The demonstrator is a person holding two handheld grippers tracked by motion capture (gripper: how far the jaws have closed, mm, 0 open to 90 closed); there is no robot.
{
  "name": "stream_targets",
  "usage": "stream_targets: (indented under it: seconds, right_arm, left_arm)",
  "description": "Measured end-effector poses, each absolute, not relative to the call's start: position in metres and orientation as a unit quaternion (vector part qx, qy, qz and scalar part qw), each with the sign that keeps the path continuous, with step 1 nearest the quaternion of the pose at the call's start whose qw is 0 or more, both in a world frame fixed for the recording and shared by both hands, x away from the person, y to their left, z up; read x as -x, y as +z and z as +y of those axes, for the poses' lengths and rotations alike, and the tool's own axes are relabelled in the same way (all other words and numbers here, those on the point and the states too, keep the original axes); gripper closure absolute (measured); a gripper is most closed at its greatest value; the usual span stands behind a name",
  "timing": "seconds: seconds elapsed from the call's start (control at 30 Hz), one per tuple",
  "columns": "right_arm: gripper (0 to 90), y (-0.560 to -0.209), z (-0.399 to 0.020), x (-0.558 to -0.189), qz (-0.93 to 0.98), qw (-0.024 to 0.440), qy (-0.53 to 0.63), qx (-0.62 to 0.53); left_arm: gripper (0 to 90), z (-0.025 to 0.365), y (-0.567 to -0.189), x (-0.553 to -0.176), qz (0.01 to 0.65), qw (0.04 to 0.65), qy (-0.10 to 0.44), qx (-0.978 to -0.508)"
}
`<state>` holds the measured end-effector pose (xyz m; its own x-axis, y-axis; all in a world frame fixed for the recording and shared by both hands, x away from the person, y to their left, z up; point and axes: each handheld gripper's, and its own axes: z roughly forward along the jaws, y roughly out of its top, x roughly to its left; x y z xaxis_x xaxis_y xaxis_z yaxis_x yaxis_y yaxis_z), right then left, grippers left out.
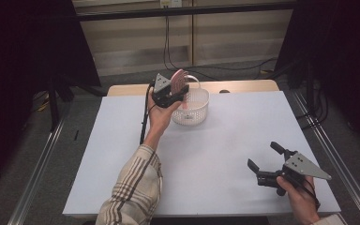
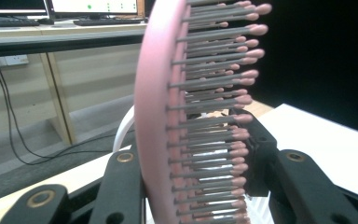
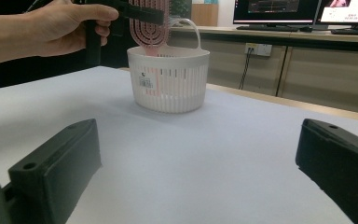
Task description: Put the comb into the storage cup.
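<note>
The left gripper [image 1: 177, 91] is raised on an upturned hand, jaws clamped on a brush, while the right gripper [image 1: 264, 162] rests low, jaws spread wide.

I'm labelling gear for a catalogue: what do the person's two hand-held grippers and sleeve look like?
Both the left hand-held gripper and the right hand-held gripper are black, with two blocky jaws, a grey three-cornered plate on top and a black cable. The left sleeve is beige plaid.

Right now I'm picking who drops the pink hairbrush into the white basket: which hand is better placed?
Left. The left gripper already clamps the hairbrush over the basket. The right gripper sits open near the table's front corner, far from both.
</note>
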<state>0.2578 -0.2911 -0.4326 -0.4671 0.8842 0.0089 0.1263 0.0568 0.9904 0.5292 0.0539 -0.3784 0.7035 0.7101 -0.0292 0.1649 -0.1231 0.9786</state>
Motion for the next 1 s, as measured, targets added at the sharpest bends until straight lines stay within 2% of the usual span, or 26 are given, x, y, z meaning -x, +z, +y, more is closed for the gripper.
stream_targets:
  seconds: [1.0]
  right_arm:
    - [0.0, -0.433, -0.29, -0.258, 0.648, 0.333, 0.563, -0.391]
  left_arm:
    - [50.5, 0.094, -0.381, -0.542, 0.343, 0.568, 0.248, -0.706]
